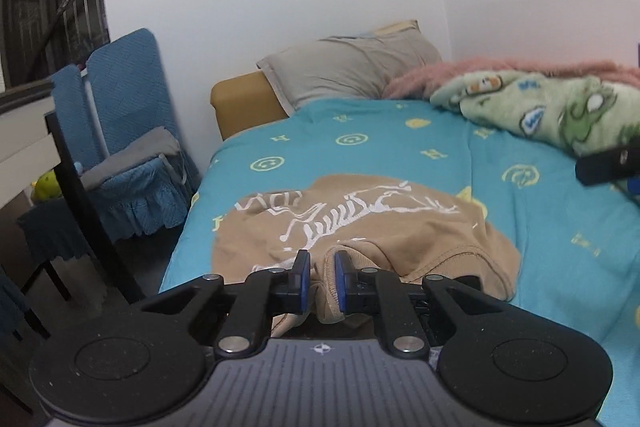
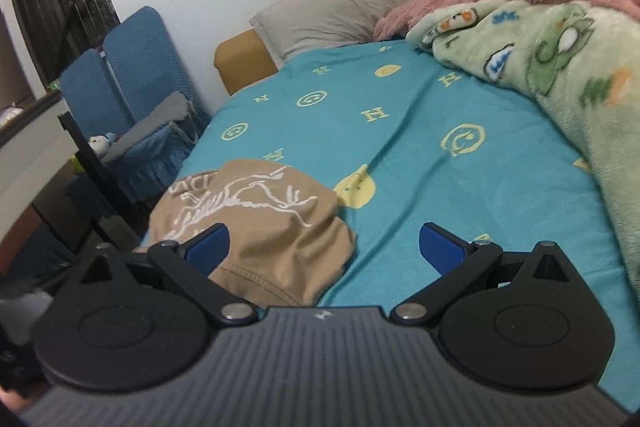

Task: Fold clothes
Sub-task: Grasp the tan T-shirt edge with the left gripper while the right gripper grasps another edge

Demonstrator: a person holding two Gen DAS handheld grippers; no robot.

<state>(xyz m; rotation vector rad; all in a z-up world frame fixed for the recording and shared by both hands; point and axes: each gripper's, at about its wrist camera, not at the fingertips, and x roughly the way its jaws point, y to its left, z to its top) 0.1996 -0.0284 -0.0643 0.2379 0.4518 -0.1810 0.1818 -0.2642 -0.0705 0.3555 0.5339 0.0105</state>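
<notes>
The tan shirt (image 1: 360, 227) lies crumpled on the teal bed sheet (image 1: 520, 155), directly ahead of the left tool (image 1: 322, 269) and close to the bed's near edge. The left tool is clenched on a ribbed edge of the shirt, probably the collar or a hem; the fold bunches between the blue pads, so which edge it is cannot be confirmed. Holding this edge gives an anchor from which the cloth can be lifted and drawn flat.

The right tool (image 2: 324, 243) is released, its jaws wide apart, and grips nothing. The shirt (image 2: 260, 223) sits ahead and to its left, with bare sheet (image 2: 420, 147) between the jaws. This position suits a reach for a second edge.

Beyond both tools lie a grey pillow (image 1: 352, 71) and a green blanket (image 2: 560, 67), well apart from the shirt, which leaves room for spreading.
</notes>
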